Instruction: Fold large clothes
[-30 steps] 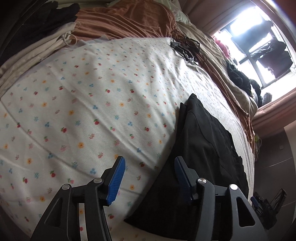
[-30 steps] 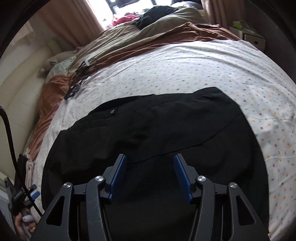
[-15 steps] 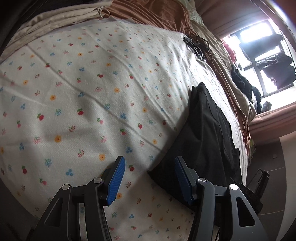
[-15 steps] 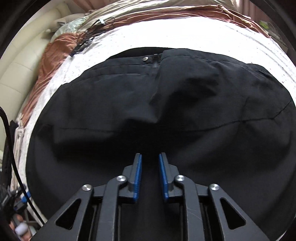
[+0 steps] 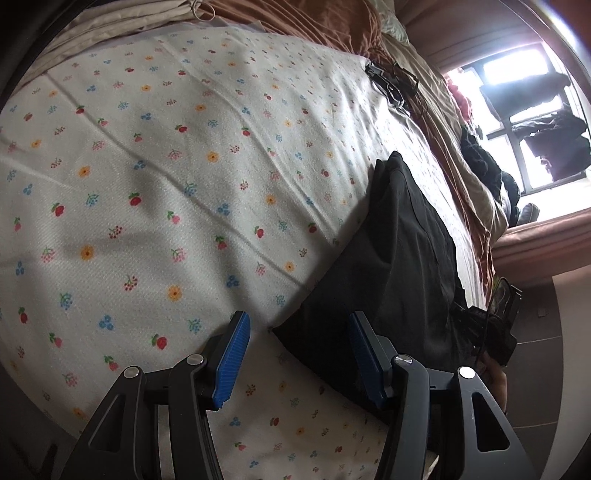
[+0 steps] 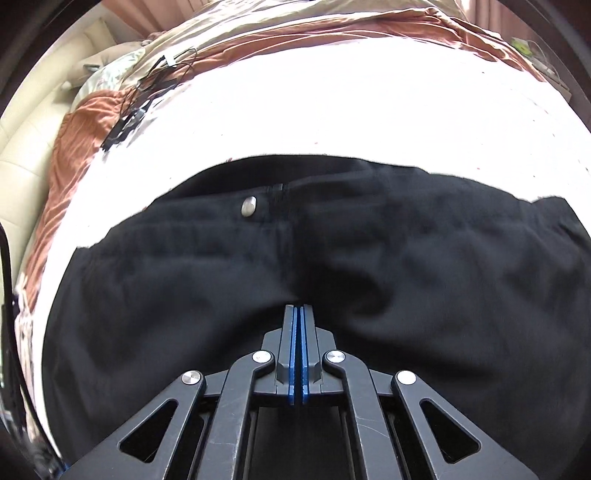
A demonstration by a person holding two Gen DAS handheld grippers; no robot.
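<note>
Black trousers [image 6: 406,258] lie flat on the flowered bed sheet [image 5: 166,184], waistband and metal button [image 6: 248,205] facing away from me in the right wrist view. My right gripper [image 6: 298,307] is down on the cloth just below the fly, its blue pads pressed together, and the fabric puckers toward the tips. In the left wrist view the trousers [image 5: 399,266] run off to the right. My left gripper [image 5: 299,317] hovers open over their near corner, which lies between the fingers with neither pad touching it.
A rumpled brown blanket [image 5: 314,22] and beige bedding are piled at the head of the bed. Black cables [image 5: 391,85] lie on the sheet beyond the trousers. Dark clothes [image 5: 484,166] sit by the bright window [image 5: 517,110]. The sheet is washed out white [image 6: 332,110].
The right gripper dropped onto the trousers and went from open to shut near the fly. The left gripper sank closer to the bed, bringing the trousers' corner between its fingers.
</note>
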